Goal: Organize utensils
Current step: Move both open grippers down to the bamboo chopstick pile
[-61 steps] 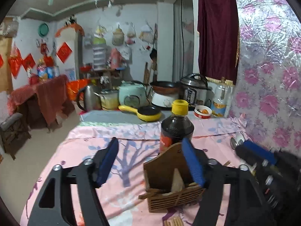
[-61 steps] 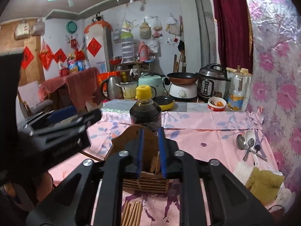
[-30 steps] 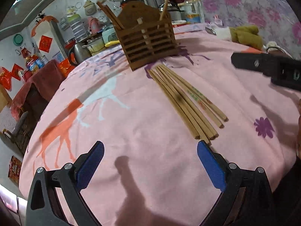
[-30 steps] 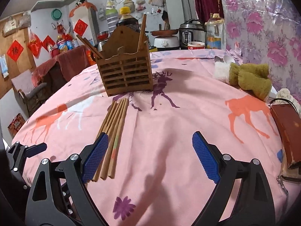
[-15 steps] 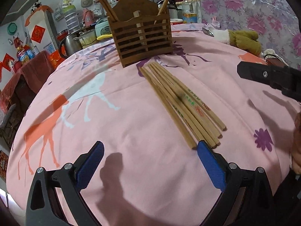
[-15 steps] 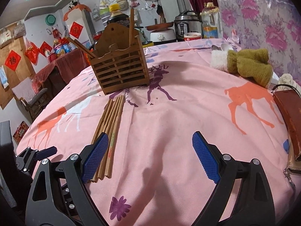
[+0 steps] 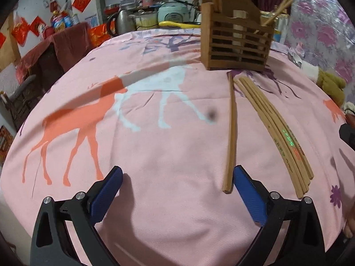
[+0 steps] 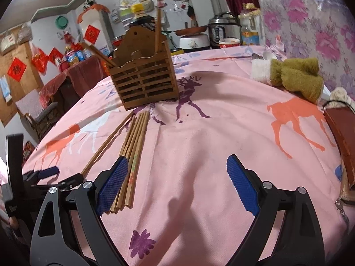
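Note:
A slatted wooden utensil holder point(image 7: 237, 42) point(image 8: 144, 82) stands on the pink tablecloth with a few chopsticks upright in it. One chopstick point(image 7: 230, 130) point(image 8: 106, 143) lies apart from a bundle of several chopsticks point(image 7: 279, 133) point(image 8: 133, 153). My left gripper point(image 7: 177, 196) is open low over the cloth, its right finger just beside the single chopstick's near end. My right gripper point(image 8: 177, 184) is open and empty, its left finger over the bundle's near ends.
A green and white towel point(image 8: 292, 77) and a brown case point(image 8: 341, 139) lie at the right. Spoons point(image 7: 295, 58) lie behind the holder. Cookers, a kettle and a sauce bottle point(image 8: 139, 17) stand at the back.
My left gripper has moved left and lower toward the chopsticks. One chopstick now lies separate from the bundle. My right gripper has moved slightly closer to the bundle.

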A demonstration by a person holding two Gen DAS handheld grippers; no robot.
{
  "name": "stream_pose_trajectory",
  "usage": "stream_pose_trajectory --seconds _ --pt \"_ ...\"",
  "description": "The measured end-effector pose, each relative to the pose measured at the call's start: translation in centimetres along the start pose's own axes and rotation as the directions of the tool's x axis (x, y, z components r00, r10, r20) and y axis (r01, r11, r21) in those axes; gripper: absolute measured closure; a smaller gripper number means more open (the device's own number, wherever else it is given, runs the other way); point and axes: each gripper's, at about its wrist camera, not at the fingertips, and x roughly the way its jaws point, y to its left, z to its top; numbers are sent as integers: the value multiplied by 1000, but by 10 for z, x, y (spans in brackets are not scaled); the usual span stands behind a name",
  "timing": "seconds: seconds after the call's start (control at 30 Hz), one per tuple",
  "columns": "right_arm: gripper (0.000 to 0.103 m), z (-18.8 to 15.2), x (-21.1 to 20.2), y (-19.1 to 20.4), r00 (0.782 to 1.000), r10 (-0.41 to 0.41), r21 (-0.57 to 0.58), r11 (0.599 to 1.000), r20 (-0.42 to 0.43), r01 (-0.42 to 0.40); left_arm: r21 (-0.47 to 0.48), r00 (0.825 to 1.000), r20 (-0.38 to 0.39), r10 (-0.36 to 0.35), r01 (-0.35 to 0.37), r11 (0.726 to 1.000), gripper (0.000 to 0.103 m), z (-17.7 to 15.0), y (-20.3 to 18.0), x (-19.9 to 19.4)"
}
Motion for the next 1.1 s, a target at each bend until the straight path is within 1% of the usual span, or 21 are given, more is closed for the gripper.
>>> stream_pose_trajectory --seconds 0.07,0.13,0.2,0.23,0.27,0.37,0.5,0.6,0.67,0.7,0.73,0.77,0.8,0.87,0.9,0.97,1.1 --pt "17 -3 -2 8 1000 14 -58 998 -1 -14 41 1000 15 12 -13 999 5 -2 -7 -2" --pt "21 -10 -3 19 1000 24 -137 990 -15 -26 93 999 25 27 -29 995 5 -5 -17 -4" --pt "28 -18 -1 29 999 20 -205 978 -42 -28 113 998 41 49 -53 992 5 -6 -21 -4" --pt "30 -22 0 32 998 15 -228 973 -55 -27 114 998 43 51 -56 992 5 -6 -21 -4" --pt "34 -26 1 35 997 10 -249 968 -70 -27 108 998 39 47 -51 993 5 -6 -20 -3" --pt "41 -33 5 38 994 4 -277 960 -106 -34 74 1000 16 16 -17 997 5 -3 -14 0" --pt "47 -36 4 41 994 2 -293 955 -110 -35 13 999 -21 -41 41 999 5 -2 -4 4" --pt "50 -39 7 49 993 -12 -327 945 -114 -26 22 999 -15 -29 30 999 5 -2 -6 3" --pt "51 -41 10 53 993 -39 -356 935 -110 -2 26 1000 -11 -24 24 999 5 -3 -7 3" --pt "54 -40 12 52 992 -58 -356 934 -109 15 25 1000 -12 -26 26 999 5 -3 -7 3" --pt "54 -38 15 48 991 -83 -337 941 -109 42 21 999 -14 -29 29 999 5 -3 -6 3" --pt "54 -34 17 41 988 -102 -293 954 -115 65 19 999 -16 -31 31 999 5 -3 -6 3" --pt "56 -31 18 34 987 -101 -254 965 -126 67 19 999 -15 -30 31 999 5 -3 -6 3" --pt "61 -25 15 21 989 -64 -179 983 -132 40 22 1000 -13 -26 26 999 5 -3 -6 3" --pt "64 -24 13 19 991 -52 -169 985 -122 30 24 1000 -12 -24 25 999 5 -3 -6 3" --pt "64 -24 5 21 996 -18 -176 984 -92 1 24 1000 -12 -24 25 999 5 -3 -6 3" --pt "65 -26 3 32 997 -1 -218 976 -79 -17 27 1000 -10 -21 22 999 5 -3 -7 3"
